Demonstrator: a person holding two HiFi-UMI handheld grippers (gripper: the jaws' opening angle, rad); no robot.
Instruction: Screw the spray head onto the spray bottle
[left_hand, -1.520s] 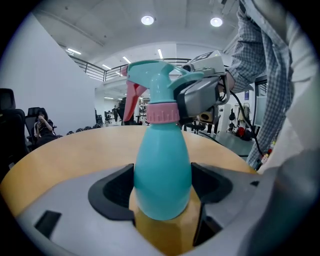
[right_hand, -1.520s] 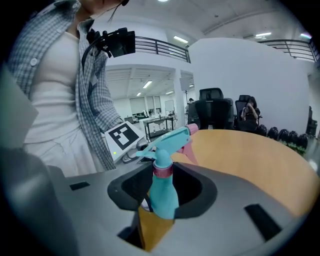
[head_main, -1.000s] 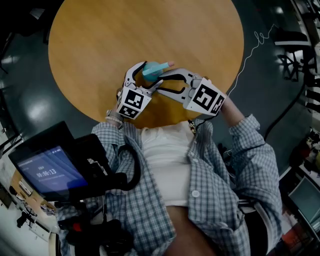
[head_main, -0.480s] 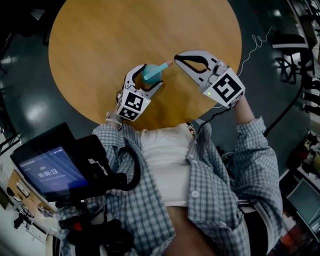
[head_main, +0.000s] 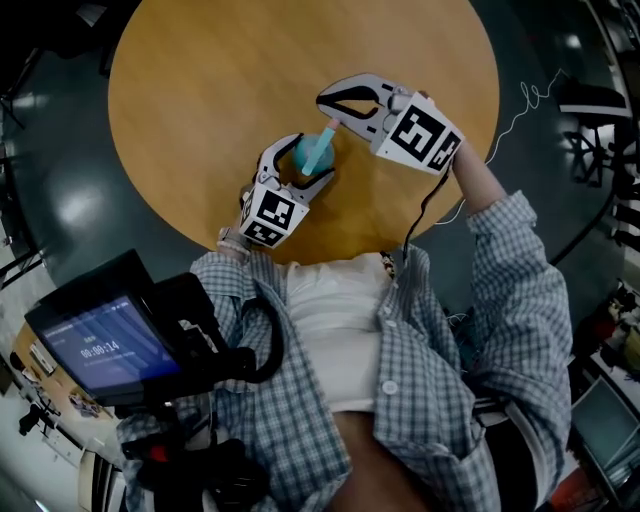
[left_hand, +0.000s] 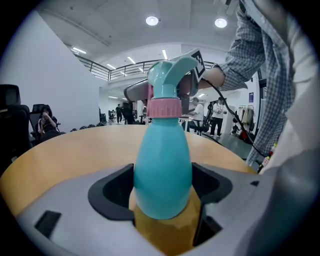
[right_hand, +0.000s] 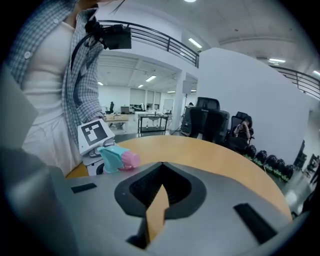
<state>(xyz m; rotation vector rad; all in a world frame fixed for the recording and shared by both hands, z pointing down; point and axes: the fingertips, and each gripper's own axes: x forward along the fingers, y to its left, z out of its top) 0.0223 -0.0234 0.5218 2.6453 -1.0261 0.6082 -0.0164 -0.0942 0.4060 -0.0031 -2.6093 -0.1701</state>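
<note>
The teal spray bottle (left_hand: 162, 172) stands on the round wooden table (head_main: 200, 90). Its pink collar (left_hand: 161, 107) and teal spray head (left_hand: 172, 75) sit on its neck. My left gripper (head_main: 300, 163) is shut on the bottle's belly. In the head view the bottle (head_main: 312, 152) shows between the left fingers. My right gripper (head_main: 326, 105) is shut with nothing in it and hangs just beyond the bottle's top, apart from it. The right gripper view shows the meeting jaws (right_hand: 161, 175) empty, with the spray head (right_hand: 117, 157) to their left.
The table's near edge (head_main: 330, 250) runs just in front of the person's body. A screen on a chest mount (head_main: 100, 345) sits low at the left. A thin cable (head_main: 500, 120) trails over the dark floor at the right. Office chairs and a seated person (right_hand: 240, 132) are past the table.
The right gripper left the spray head, shut, swung out to the right and then moved farther over the table beyond the bottle. The left gripper kept its hold on the bottle.
</note>
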